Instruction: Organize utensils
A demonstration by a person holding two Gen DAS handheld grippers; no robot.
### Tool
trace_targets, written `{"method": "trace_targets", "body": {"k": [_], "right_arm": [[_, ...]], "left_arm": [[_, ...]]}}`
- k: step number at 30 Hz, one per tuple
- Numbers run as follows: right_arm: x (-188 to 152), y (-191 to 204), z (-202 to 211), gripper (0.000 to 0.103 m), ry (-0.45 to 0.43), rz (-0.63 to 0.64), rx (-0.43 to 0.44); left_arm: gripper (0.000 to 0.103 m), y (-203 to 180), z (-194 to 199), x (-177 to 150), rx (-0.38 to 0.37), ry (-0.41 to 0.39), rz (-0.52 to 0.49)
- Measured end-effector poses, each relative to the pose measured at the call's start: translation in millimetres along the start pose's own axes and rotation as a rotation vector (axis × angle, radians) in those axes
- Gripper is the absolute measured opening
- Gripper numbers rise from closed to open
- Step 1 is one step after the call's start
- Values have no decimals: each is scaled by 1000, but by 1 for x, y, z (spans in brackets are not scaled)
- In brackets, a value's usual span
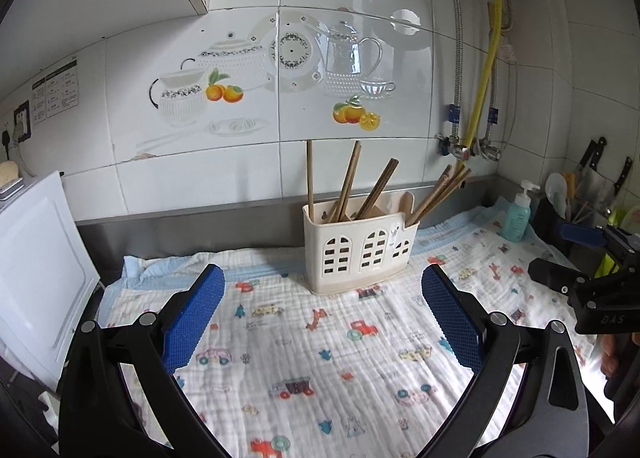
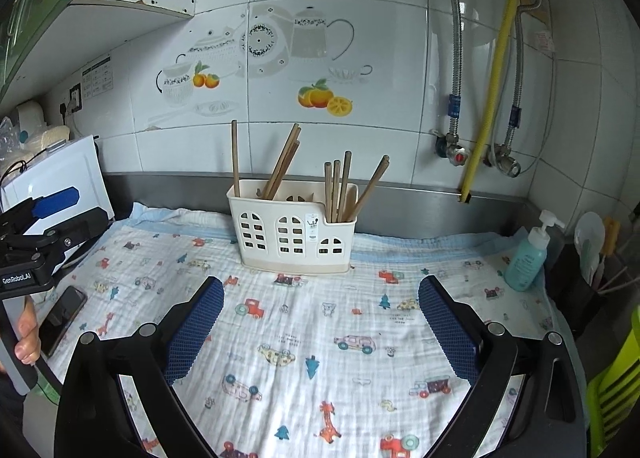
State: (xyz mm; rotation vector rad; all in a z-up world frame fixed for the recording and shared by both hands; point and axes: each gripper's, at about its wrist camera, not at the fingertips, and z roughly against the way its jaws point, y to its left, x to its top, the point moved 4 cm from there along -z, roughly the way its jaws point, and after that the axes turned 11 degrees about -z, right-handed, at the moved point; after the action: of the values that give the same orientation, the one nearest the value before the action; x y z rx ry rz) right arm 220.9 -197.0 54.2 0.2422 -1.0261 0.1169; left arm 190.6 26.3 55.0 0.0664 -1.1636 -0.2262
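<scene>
Jaws, left: left gripper (image 1: 320, 322) spread wide over the printed cloth (image 1: 312, 358), holding nothing.
Jaws, right: right gripper (image 2: 320, 322) likewise gaping and empty, hovering above the same cloth on the tabletop.
Holder: cream utensil caddy (image 2: 292, 234) stands upright beyond both sets of jaws, dead ahead, near the back wall; from the right wrist view it sits a little left of centre, from the left wrist view a little right, so neither hand looks clearly nearer.
Chopsticks: brown chopsticks (image 2: 286, 161) stand in the caddy, long axes near vertical, some leaning right; a second bunch (image 2: 340, 189) fills the right-hand compartment.
Loose utensils: none plainly visible on the cloth, though the jaws may hide some.
Bystander: teal pump bottle (image 2: 526, 254) stands well to the right.
</scene>
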Motion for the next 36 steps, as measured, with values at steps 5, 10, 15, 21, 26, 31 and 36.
{"method": "trace_targets", "body": {"k": [5,10,15,21,26,31,36], "right_arm": [[-13,2,14,96,-12,1,-5],[-27,-1,23,96,-3,-25,0],[-38,-5,28,96,14,-47,5],[-50,-5,34,96,23,-53,-9],[-57,-2,42,96,24,-56,2],[-65,3,42,96,35,-36,-7],[-75,6,40,96,52,-31,4]], "left_arm": [[98,-5,6,-13,-9,33,7],[98,-9,15,-26,-30,44,26],[98,-12,27,-35,-33,33,22],[98,-12,32,-48,-15,61,22],[98,-17,38,-58,-28,75,16],[98,-20,42,-66,-15,88,12],[98,-21,49,-69,-2,79,8]]}}
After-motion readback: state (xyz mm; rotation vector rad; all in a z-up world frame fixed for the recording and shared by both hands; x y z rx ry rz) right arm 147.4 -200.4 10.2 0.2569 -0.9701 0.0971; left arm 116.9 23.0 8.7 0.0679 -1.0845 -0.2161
